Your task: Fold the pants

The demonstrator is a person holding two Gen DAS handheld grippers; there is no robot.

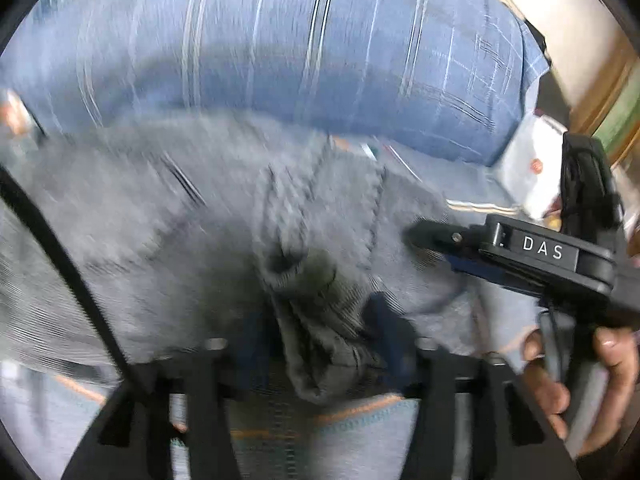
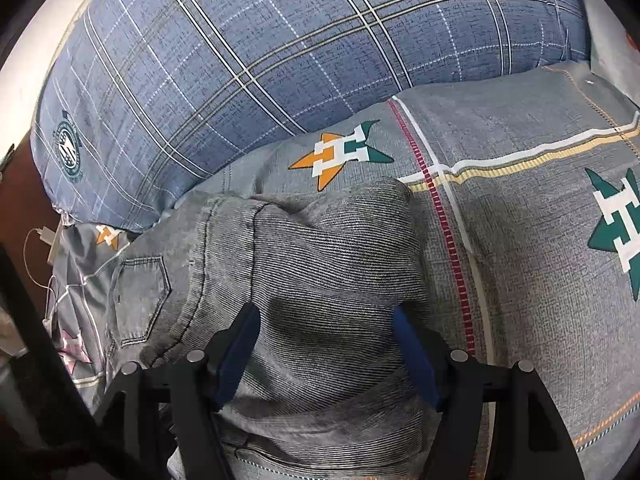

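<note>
Pants [image 2: 312, 280], grey denim, lie bunched on the bed's patterned cover [image 2: 520, 240], below a blue plaid pillow [image 2: 280, 60]. Left hand-held gripper [image 1: 320, 344]: jaws spread, a fabric fold between them, blurred. Right hand-held gripper [image 2: 326, 340]: jaws spread, straddling the cloth; contact with the pads unclear.

Grey ribbed denim pants [image 2: 320, 264] lie on a grey bedsheet [image 2: 532, 240] printed with orange-and-teal stars, beside a blue plaid pillow [image 2: 280, 52] with white lines.
</note>
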